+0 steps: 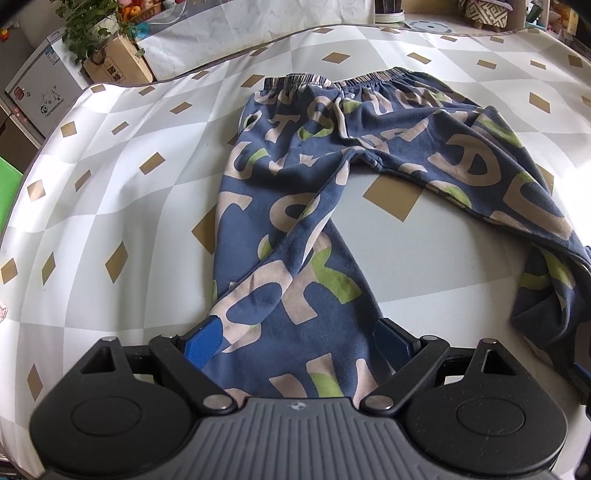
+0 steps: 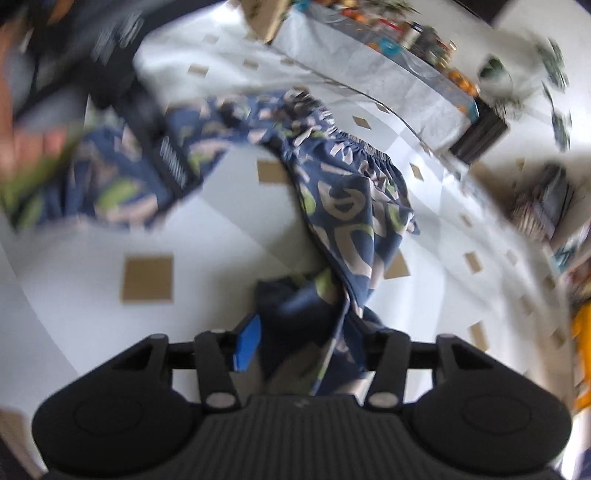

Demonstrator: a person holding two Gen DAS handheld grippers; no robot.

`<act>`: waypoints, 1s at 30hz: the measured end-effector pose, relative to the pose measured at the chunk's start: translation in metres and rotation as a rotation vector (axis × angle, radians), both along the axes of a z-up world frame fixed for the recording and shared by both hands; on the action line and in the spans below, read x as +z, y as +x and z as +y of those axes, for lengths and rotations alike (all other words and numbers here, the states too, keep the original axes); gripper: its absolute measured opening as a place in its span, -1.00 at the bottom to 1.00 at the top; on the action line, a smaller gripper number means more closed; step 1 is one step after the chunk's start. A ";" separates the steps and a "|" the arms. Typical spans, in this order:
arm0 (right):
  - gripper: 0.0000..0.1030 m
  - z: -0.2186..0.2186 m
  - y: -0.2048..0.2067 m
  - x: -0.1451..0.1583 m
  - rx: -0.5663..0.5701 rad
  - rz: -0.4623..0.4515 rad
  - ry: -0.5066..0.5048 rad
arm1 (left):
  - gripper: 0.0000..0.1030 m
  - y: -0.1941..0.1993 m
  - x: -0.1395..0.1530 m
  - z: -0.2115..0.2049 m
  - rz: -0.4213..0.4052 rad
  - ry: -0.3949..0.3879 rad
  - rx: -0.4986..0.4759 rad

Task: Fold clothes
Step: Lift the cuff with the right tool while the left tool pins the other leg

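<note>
I see the trousers (image 1: 295, 192) spread on the counter (image 1: 110, 177), waistband at the far side, legs running toward me. The left leg lies flat. My left hand-held gripper (image 1: 295, 343) stands wide apart over that leg's cuff end; the cloth lies between its blue pads (image 1: 203, 339), which do not press on it. The right leg is bunched and twisted at its lower end. In the blurred right wrist view, my right hand-held gripper (image 2: 310, 347) has that bunched cloth between its jaws; whether the pads bear on it I cannot tell. A potted plant (image 1: 88, 29) stands beyond the counter.
</note>
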State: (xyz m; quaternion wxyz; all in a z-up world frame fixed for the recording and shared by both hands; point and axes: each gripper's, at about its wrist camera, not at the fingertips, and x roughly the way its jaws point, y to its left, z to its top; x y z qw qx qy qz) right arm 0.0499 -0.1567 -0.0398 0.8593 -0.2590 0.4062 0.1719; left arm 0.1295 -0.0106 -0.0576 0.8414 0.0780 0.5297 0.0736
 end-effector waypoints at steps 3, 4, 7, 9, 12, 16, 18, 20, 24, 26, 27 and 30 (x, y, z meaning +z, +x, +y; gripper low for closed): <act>0.01 -0.020 0.017 0.011 -0.119 0.039 0.158 | 0.74 0.001 0.000 -0.001 0.004 -0.008 0.003; 0.01 -0.027 0.022 0.011 -0.167 0.049 0.194 | 0.74 0.001 0.000 -0.002 0.006 -0.011 0.003; 0.01 -0.052 0.037 0.009 -0.312 0.081 0.327 | 0.74 0.001 -0.002 -0.004 0.012 -0.016 -0.002; 0.01 -0.068 0.045 0.006 -0.384 0.102 0.410 | 0.74 0.001 -0.003 -0.005 0.017 -0.017 -0.006; 0.01 -0.080 0.055 -0.004 -0.437 0.124 0.473 | 0.74 0.001 -0.006 -0.004 0.036 -0.028 -0.004; 0.00 -0.082 0.064 -0.016 -0.453 0.148 0.507 | 0.74 0.002 -0.011 0.004 0.057 -0.041 0.018; -0.01 -0.080 0.066 -0.022 -0.456 0.164 0.506 | 0.74 0.002 -0.015 0.009 0.072 -0.050 0.034; -0.01 -0.079 0.068 -0.027 -0.470 0.187 0.504 | 0.74 0.003 -0.020 0.015 0.097 -0.072 0.057; -0.27 -0.079 0.071 -0.035 -0.510 0.234 0.531 | 0.74 0.005 -0.027 0.021 0.133 -0.114 0.089; -0.44 -0.078 0.071 -0.037 -0.517 0.239 0.528 | 0.74 0.004 -0.027 0.021 0.135 -0.116 0.088; -0.56 -0.076 0.070 -0.036 -0.507 0.231 0.516 | 0.74 0.004 -0.026 0.021 0.136 -0.118 0.088; -0.71 -0.067 0.067 -0.032 -0.469 0.185 0.453 | 0.74 0.004 -0.026 0.021 0.139 -0.126 0.090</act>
